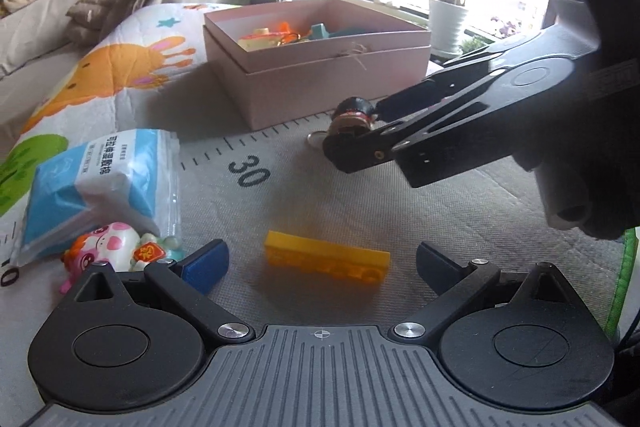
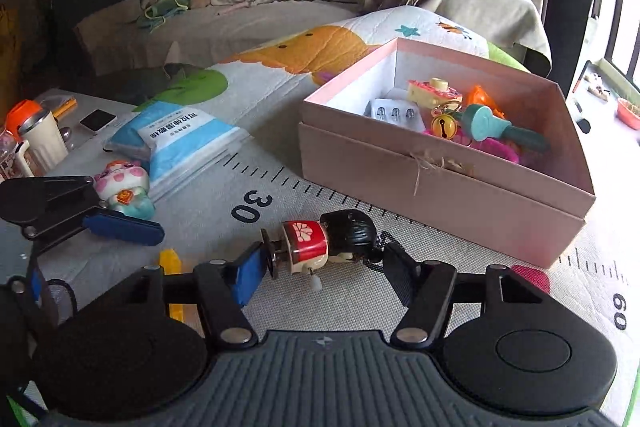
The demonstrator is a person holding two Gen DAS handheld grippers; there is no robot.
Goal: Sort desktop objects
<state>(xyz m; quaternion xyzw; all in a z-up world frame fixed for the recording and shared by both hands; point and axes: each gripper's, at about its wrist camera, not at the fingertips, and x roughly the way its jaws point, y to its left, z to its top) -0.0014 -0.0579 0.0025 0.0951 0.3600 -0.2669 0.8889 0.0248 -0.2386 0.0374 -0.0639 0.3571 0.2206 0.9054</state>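
Note:
A small wind-up doll (image 2: 324, 241) with black hair and a red body lies sideways between the fingers of my right gripper (image 2: 322, 265), which is shut on it just above the grey mat. It also shows in the left wrist view (image 1: 352, 117). My left gripper (image 1: 322, 263) is open, its jaws either side of a yellow block (image 1: 326, 257) lying on the mat. The open pink box (image 2: 436, 183) holds several toys.
A pink pig toy (image 1: 108, 247) and a blue-and-white packet (image 1: 100, 183) lie at the left. A cup (image 2: 42, 139) and a phone (image 2: 98, 119) sit at the far left. A red object (image 2: 532, 277) lies by the box corner. A sofa stands behind.

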